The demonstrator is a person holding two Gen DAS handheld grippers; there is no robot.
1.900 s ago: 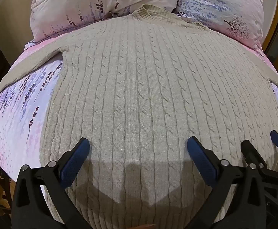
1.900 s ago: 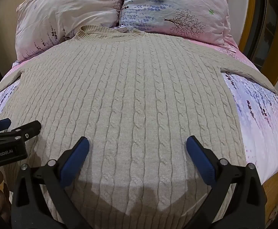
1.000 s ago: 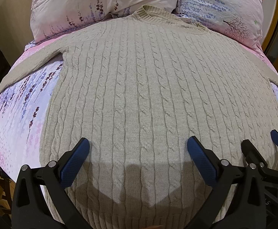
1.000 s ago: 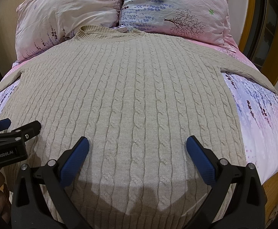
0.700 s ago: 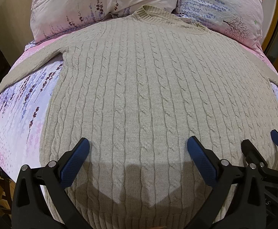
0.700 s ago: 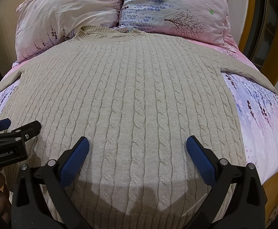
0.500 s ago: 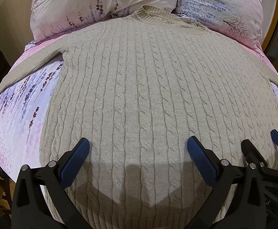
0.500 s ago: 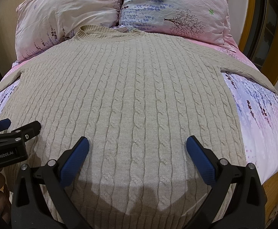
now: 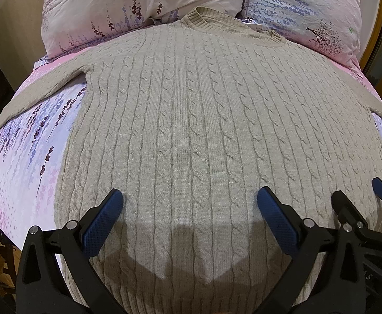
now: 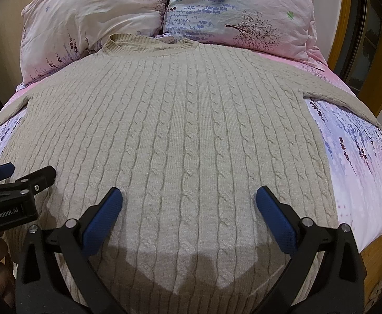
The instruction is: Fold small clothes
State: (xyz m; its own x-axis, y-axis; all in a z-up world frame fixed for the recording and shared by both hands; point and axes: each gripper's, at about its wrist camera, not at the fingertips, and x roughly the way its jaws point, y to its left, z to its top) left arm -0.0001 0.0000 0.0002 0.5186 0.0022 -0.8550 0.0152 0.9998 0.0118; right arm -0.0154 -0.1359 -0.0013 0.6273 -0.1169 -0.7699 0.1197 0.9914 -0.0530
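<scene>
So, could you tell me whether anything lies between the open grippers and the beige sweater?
Nothing visible does: the left gripper and right gripper hover, fingers spread, directly over the flat cable-knit sweater.

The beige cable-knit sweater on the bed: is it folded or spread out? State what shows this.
Spread out. The sweater lies flat, collar toward the pillows, both sleeves extended sideways, no fold visible.
</scene>
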